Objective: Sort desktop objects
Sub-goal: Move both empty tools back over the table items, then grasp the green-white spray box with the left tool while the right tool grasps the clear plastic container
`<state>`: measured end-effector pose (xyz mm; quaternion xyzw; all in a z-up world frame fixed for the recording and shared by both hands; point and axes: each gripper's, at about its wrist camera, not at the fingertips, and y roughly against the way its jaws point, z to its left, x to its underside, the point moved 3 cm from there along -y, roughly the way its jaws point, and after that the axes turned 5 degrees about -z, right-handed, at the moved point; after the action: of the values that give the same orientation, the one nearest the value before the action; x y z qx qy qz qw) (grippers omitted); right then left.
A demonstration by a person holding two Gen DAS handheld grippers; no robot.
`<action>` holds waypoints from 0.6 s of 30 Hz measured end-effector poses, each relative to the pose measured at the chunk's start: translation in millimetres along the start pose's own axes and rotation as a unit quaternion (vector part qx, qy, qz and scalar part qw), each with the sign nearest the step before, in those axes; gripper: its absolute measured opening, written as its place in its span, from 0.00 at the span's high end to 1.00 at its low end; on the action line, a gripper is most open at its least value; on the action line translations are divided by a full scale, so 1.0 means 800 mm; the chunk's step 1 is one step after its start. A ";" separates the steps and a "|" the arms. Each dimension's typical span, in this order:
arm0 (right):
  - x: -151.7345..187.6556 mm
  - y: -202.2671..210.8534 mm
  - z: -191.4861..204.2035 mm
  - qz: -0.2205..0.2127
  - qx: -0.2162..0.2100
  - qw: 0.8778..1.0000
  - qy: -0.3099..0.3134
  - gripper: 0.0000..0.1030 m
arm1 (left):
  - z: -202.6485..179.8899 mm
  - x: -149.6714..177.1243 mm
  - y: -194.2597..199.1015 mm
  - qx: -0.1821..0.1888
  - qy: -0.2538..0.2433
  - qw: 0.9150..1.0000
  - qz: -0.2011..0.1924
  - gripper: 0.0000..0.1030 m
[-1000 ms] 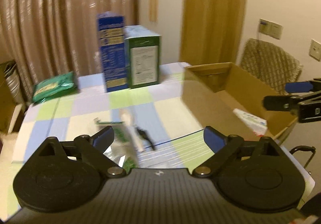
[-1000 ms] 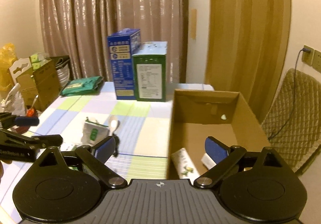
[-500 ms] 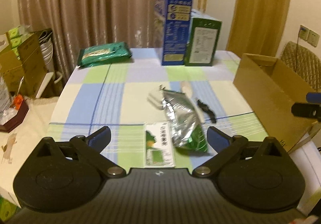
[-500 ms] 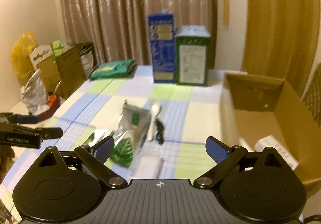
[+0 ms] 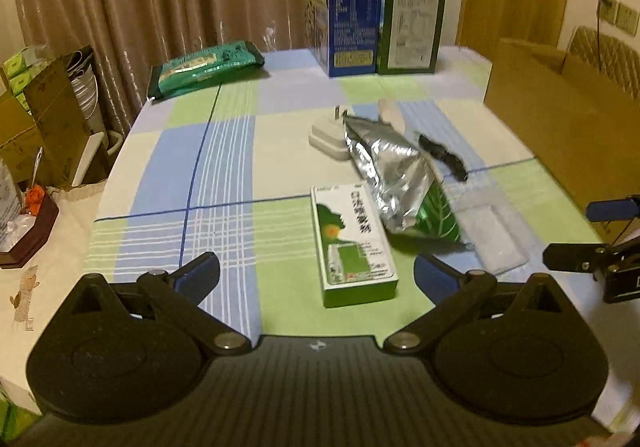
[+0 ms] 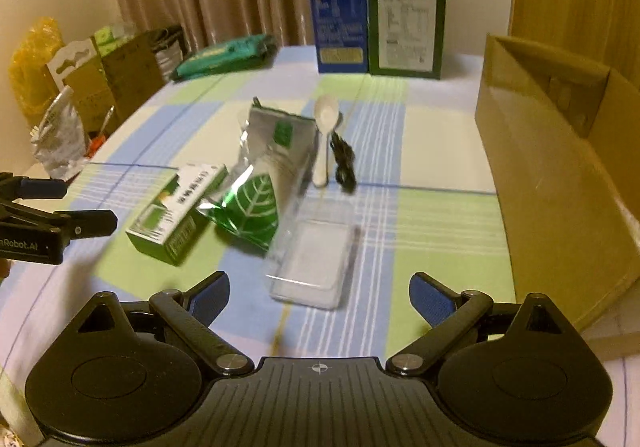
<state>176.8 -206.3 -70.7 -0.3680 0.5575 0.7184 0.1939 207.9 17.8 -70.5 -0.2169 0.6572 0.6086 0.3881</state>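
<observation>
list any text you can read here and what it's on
"nRobot.AI", cut off at the frame edge: on the left tool.
Blue carton: print too blurred to read.
Dark green carton: label too small.
Small green-and-white box: characters blurred.
Foil pouch: leaf picture only.

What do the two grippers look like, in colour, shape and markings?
Both look the same. The left gripper and the right gripper each have a black ribbed body with a small white crosshair mark, two round black discs, black link arms with silver pivot pins, and blue pads on the fingertips. Seen from the right wrist view, the left gripper's side carries white lettering ending in "Robot.AI".
</observation>
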 end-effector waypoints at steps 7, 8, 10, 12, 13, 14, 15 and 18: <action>-0.003 -0.029 0.009 0.011 -0.012 1.000 0.006 0.14 | 0.000 0.002 -0.038 0.007 0.002 1.000 0.022 0.02; -0.004 -0.035 0.011 0.013 -0.013 1.000 0.008 0.16 | 0.000 0.001 -0.041 0.008 0.003 1.000 0.023 0.03; -0.004 -0.047 0.012 0.019 -0.011 1.000 0.008 0.20 | 0.000 -0.001 -0.047 0.007 0.006 1.000 0.026 0.05; -0.005 -0.056 0.011 0.025 -0.007 1.000 0.005 0.22 | 0.000 -0.002 -0.052 0.006 0.008 1.000 0.027 0.06; -0.005 -0.061 0.010 0.029 -0.005 1.000 0.005 0.24 | -0.001 -0.003 -0.054 0.006 0.006 1.000 0.027 0.07; -0.006 -0.064 0.010 0.031 -0.004 0.999 0.006 0.25 | -0.002 -0.003 -0.056 0.008 0.001 1.000 0.027 0.08; -0.007 -0.067 0.011 0.032 -0.003 0.999 0.007 0.26 | -0.004 -0.002 -0.059 0.009 -0.005 1.000 0.027 0.08; -0.008 -0.075 0.012 0.036 0.002 0.999 0.013 0.30 | -0.012 -0.001 -0.068 0.017 -0.021 0.999 0.033 0.10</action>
<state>219.3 -178.0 -104.5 -0.3567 0.5741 0.7191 0.1617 247.3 -0.3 -105.0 -0.1757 0.6663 0.6142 0.3846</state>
